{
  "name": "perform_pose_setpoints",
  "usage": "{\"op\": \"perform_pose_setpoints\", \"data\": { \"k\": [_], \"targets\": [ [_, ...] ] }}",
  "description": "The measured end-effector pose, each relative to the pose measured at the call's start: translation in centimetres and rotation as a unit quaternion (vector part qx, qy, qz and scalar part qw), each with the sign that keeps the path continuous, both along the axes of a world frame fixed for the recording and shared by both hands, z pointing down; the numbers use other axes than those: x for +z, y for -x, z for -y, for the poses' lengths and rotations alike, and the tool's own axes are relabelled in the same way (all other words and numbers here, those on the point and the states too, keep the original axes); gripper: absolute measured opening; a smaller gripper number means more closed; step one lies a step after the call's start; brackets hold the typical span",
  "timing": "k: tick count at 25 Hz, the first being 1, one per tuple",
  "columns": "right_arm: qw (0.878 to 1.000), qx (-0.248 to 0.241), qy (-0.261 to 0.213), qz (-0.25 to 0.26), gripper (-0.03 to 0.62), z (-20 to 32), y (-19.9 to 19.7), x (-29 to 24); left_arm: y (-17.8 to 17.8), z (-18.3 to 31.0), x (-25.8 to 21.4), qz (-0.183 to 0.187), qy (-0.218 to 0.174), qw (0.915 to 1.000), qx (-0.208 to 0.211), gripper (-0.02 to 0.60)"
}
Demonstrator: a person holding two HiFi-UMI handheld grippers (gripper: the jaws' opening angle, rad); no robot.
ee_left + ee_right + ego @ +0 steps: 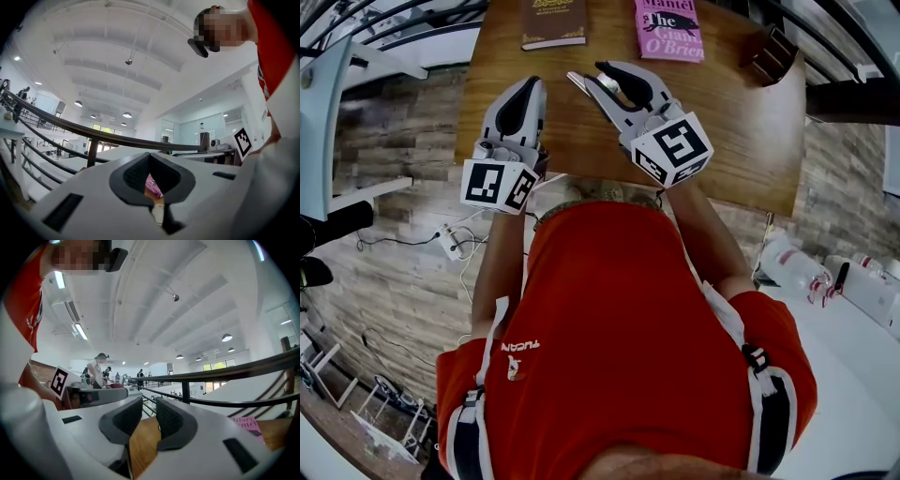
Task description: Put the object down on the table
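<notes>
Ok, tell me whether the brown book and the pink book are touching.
Apart. The head view shows bare table between the brown book and the pink book.

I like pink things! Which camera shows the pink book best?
The head view: the pink book lies cover-up, title showing. The right gripper view catches only a corner; the left gripper view just a pink sliver.
</notes>
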State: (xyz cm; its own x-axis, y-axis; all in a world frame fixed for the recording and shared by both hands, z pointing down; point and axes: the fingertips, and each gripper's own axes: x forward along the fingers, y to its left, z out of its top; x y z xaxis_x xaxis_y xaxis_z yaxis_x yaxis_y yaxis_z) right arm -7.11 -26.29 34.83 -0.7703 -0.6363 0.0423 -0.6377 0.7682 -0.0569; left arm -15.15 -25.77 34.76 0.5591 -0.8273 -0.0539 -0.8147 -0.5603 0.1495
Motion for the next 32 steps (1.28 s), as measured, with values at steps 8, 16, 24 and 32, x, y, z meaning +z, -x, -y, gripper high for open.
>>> {"op": "perform_pose_setpoints", "data": {
  "k": [8, 16, 24, 32],
  "targets": [
    [0.999, -0.006, -0.023, 0.033, 0.037, -2.5, 0.3, -2.1, -1.1, -1.3, -1.2, -0.004, -0.016, 0.9998, 0.014, 0.009],
    [0.999, 0.011, -0.019, 0.048, 0.026, -3.0, -0.7, -2.1, -1.7, -2.3, -1.4, -0.002, -0.016, 0.9997, 0.019, 0.009],
    [0.999, 0.006, -0.02, 0.038, 0.025, -3.5, -0.4, -1.8, -1.8, -2.8, -1.4, -0.002, -0.015, 0.9997, 0.018, 0.009],
    [0.999, 0.002, -0.019, 0.034, 0.025, -4.0, -0.7, -1.6, -2.0, -3.4, -1.2, -0.004, -0.013, 0.9998, 0.016, 0.009]
  ]
}}
